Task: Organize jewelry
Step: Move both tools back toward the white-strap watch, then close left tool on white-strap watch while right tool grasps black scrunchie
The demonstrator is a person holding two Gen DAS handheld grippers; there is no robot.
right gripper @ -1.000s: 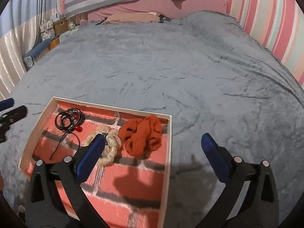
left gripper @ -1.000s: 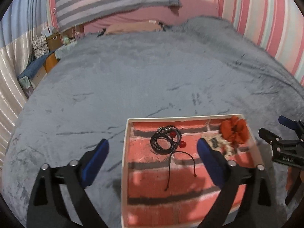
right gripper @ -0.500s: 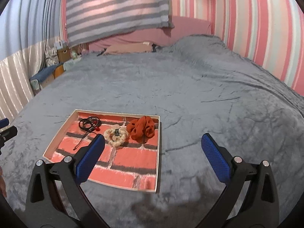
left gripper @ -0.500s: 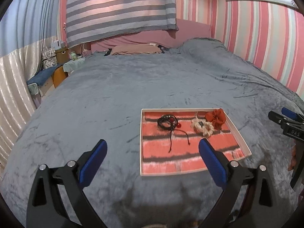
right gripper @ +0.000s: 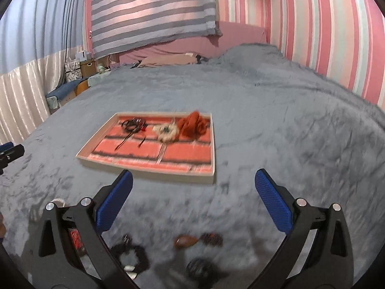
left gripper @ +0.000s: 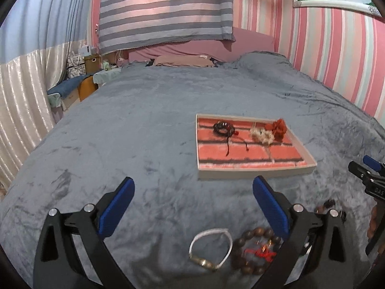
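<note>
From the left wrist, your left gripper (left gripper: 192, 207) hangs spread and empty above the white bracelet (left gripper: 211, 248) – the tray (left gripper: 255, 172) lies beyond. From the right wrist, your right gripper (right gripper: 193, 198) also gapes over blurred loose pieces (right gripper: 197, 240), probably choosing one.

We see a grey plush bedspread (left gripper: 149, 125), a shallow tray lined in red brick pattern (left gripper: 250, 155), an orange-red fabric scrunchie (right gripper: 193, 125) at its far right, and pink-striped wallpaper (right gripper: 332, 31).
</note>
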